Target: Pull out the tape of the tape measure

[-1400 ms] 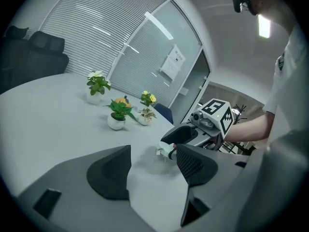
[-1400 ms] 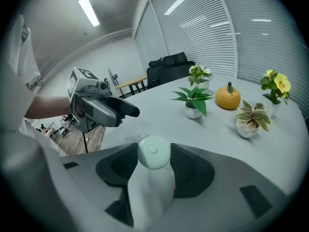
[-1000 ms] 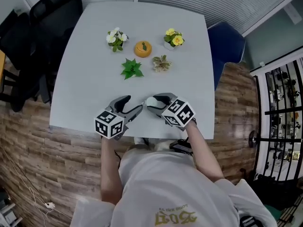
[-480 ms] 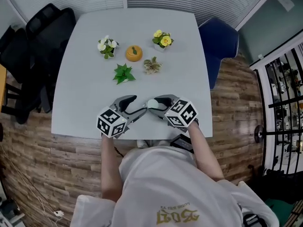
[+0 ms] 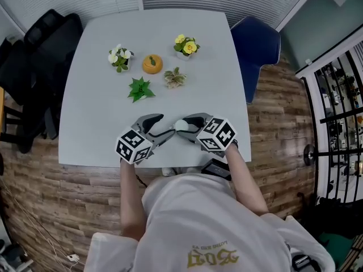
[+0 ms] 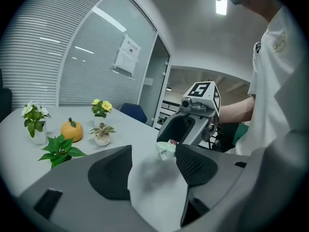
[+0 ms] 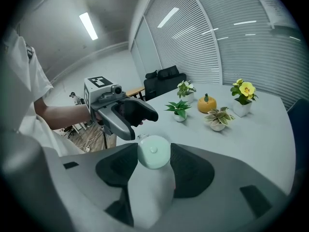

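**Right gripper clamped on the tape measure, left gripper spread beside it**

Our right gripper (image 5: 187,123) is clenched on the tape measure (image 7: 153,152). Its round, pale green case sits between the two dark pads, which touch it on both sides. Our left gripper (image 5: 164,124) faces it from the left with its jaws spread and nothing pressed between them. In the left gripper view the case and a small tab (image 6: 162,155) at its edge show just beyond the tips, close to the pad (image 6: 195,166) at that view's right. We cannot tell whether that pad touches the tab.

The two grippers meet tip to tip over the near edge of the grey table (image 5: 96,95), about midway along it. Well apart from them, toward the far side, stands a cluster: a green leafy plant (image 5: 139,89), a pale-leaved plant (image 5: 174,78), an orange pumpkin (image 5: 152,64), a white-flowered plant (image 5: 118,57) and a yellow-flowered plant (image 5: 185,46). A black chair (image 5: 42,50) stands at the table's left and a blue chair (image 5: 258,44) at its far right corner.
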Action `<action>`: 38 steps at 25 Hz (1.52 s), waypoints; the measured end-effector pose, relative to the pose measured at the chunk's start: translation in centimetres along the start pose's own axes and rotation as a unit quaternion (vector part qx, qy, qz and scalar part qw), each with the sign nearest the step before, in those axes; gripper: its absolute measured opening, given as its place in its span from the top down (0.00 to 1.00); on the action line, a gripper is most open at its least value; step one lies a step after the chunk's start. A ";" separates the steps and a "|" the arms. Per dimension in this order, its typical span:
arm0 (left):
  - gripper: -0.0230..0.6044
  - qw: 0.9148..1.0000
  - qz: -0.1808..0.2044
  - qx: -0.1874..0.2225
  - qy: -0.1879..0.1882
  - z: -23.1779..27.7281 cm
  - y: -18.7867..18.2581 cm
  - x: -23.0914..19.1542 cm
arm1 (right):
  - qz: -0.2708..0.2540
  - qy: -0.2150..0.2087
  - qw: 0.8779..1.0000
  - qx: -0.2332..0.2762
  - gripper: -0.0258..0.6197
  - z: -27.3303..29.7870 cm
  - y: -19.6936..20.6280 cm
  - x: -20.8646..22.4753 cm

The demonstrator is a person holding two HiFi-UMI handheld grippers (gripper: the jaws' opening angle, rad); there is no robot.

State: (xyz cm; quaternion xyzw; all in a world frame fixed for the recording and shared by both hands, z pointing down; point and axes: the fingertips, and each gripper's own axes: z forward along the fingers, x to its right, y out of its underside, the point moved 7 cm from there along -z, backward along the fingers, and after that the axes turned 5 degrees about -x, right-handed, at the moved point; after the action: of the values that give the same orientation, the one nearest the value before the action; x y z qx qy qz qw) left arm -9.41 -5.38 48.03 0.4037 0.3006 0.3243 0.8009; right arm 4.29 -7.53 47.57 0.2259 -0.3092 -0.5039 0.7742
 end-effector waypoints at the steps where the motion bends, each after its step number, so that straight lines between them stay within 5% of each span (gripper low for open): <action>1: 0.50 1.000 0.002 -0.003 0.000 0.1 0.0 0.0 | 0.001 -0.002 1.000 0.000 0.61 0.0 0.0 0.0; 7: 0.69 0.999 0.032 -0.015 -0.004 0.3 0.1 -0.2 | 0.003 -0.011 1.000 0.005 0.61 0.1 -0.2 0.1; 20: 0.74 0.995 0.078 -0.053 0.018 1.4 0.1 -0.2 | -0.022 -0.021 0.999 -0.022 0.61 0.4 -0.7 0.6; 26: 0.85 0.992 0.099 -0.065 0.042 1.9 0.2 0.7 | -0.050 -0.020 0.998 -0.043 0.61 0.3 -0.6 0.6; 38: 0.94 0.990 0.095 -0.085 0.056 2.5 0.7 0.7 | -0.045 -0.034 0.997 -0.046 0.61 0.7 0.2 0.7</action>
State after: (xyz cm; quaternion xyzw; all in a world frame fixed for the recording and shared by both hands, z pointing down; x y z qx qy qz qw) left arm -7.31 -5.67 49.72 0.3424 0.2769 0.4451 0.7797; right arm 4.17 -8.08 48.37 0.1861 -0.3011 -0.5595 0.7494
